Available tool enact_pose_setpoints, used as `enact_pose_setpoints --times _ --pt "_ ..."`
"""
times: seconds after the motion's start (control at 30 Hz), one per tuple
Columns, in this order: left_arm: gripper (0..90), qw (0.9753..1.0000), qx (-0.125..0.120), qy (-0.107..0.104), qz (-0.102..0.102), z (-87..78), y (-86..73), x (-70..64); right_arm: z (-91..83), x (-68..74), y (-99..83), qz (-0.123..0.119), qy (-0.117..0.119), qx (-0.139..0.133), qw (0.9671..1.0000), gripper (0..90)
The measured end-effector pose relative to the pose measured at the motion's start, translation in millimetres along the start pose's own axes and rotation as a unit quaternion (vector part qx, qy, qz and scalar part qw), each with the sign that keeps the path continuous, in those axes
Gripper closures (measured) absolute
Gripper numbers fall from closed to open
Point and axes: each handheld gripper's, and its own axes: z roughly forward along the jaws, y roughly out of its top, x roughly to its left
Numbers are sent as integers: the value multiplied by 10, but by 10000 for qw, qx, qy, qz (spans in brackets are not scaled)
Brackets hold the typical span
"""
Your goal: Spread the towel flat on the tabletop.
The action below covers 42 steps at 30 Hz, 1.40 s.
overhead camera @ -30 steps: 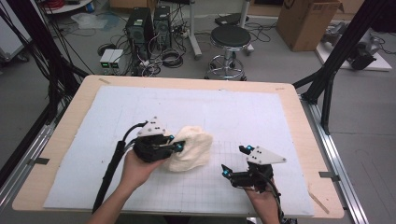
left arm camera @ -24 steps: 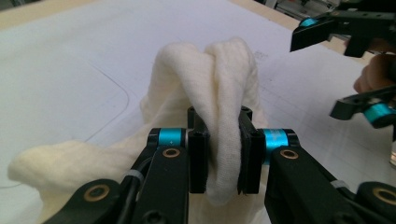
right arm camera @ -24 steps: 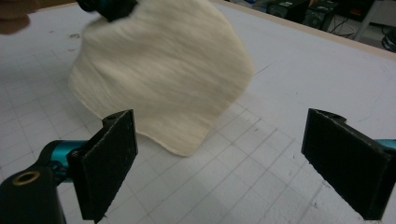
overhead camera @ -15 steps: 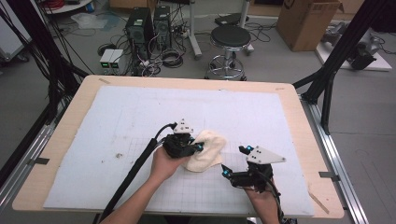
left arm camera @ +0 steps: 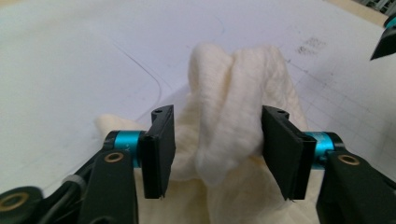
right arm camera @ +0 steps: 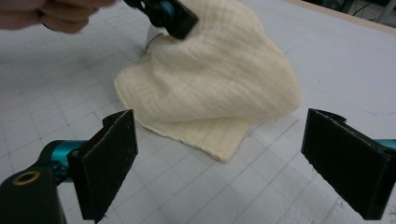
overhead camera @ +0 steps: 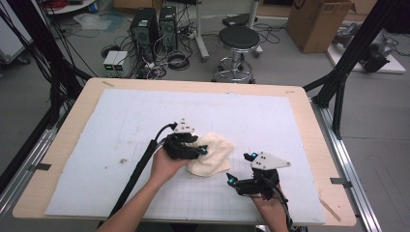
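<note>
So we're looking down at the white mat (overhead camera: 145,125) on the table, and the cream cloth (overhead camera: 212,154) is sitting a bit right of the middle, bunched up into a soft heap with one flat corner poking out toward the near edge. Our left gripper (overhead camera: 193,150) is lying right against the cloth's left side. In the left gripper view a raised fold of the cloth (left arm camera: 233,107) is standing between the two black jaws, which are parted with a gap on either side of the fold, so we're calling it released rather than pinching. Our right gripper (overhead camera: 240,169) is hanging just beside the cloth on its near right, not touching it. In the right gripper view its jaws are spread wide, nothing between them, and the cloth (right arm camera: 219,79) is lying on the grid just ahead.
</note>
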Motion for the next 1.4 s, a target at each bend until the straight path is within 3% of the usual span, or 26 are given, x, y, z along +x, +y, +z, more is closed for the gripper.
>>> enact_pose_setpoints --times 0.13,0.23,0.3,0.4,0.47,0.6,0.77,1.0,1.13,1.4 --pt "411 9996 5 171 228 -160 -10 55 0 -8 -6 65 25 37 10000 100" --pt "415 9995 -73 260 160 -250 -98 143 -7 -19 -11 83 17 26 10000 102" --pt "427 9995 2 285 103 -267 -164 205 -16 -23 -14 122 21 18 9999 106" --pt "483 9985 323 388 190 -238 -233 273 -18 -35 -18 164 8 18 9999 107" --pt "549 9978 497 375 235 -196 -271 309 -26 -44 -21 177 24 15 9998 169" --pt "619 9957 811 420 181 -77 -354 366 -39 -47 -29 152 66 -3 9999 192" --pt "639 9934 1061 413 143 51 -424 394 -42 -57 -36 130 121 -26 9998 246" --pt "760 9933 1012 466 301 64 -451 349 -33 -63 -40 175 136 56 9997 262" --pt "863 9915 1066 537 519 39 -452 303 -36 -65 -41 170 138 57 9997 262" --pt "879 9929 904 510 586 -197 -482 249 -33 -62 -45 167 147 92 9997 261"
